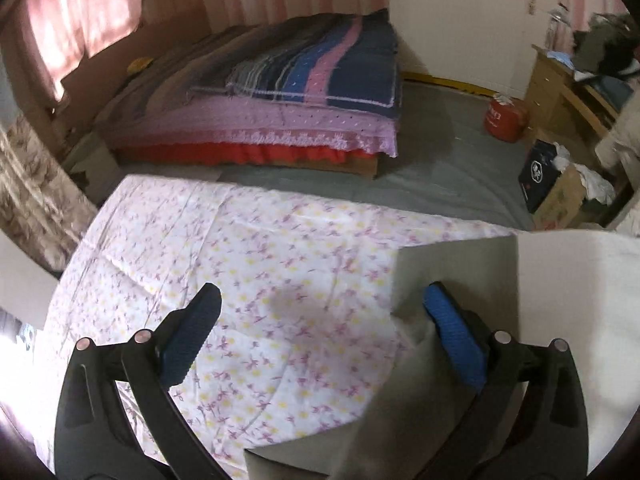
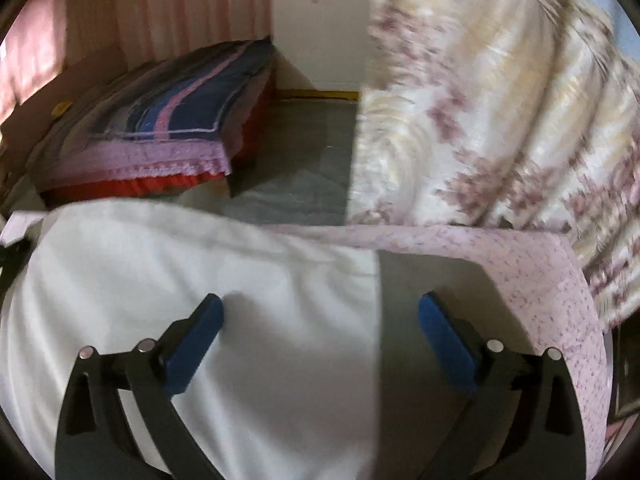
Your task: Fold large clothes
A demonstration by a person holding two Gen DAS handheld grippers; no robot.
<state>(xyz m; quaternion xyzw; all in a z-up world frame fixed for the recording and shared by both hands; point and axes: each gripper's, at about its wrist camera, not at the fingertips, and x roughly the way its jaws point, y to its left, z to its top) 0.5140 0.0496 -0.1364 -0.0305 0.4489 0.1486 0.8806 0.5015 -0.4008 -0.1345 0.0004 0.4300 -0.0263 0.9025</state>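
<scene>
**Two tools wide apart over the cloth**

Two tools are in play, and both stand with jaws spread, nothing pinched between them.

Left tool (image 1: 322, 306) first: its blue pads (image 1: 454, 344) are far apart, angled down at the floral sheet (image 1: 224, 264) that covers the surface straight ahead of it. Purple and yellow sprigs on white, lying fairly flat with a few long creases. The right-hand pad sits just at the edge of a grey-white garment (image 1: 452, 264), a folded flap of it running beneath and beside that finger; whether pad and cloth actually touch, I cannot tell. The left-hand pad hangs over bare sheet.

Over to the right tool (image 2: 320, 312): jaws gaping here too, and the garment (image 2: 200, 280) fills the whole space under and ahead of it. White cloth lies under the left finger, a greyer, shaded panel under the right one, with a straight line between the two running up the middle of the gap. Soft wrinkles ahead of the left pad. Past the garment's far edge a strip of sheet (image 2: 540, 264) shows, to the front and right of the tool.

Beyond both tools, across grey floor (image 1: 440, 160), stands a bed (image 1: 280, 112) with striped blankets. A patterned curtain (image 2: 500, 100), blurred, hangs up to the right of the right tool.
</scene>
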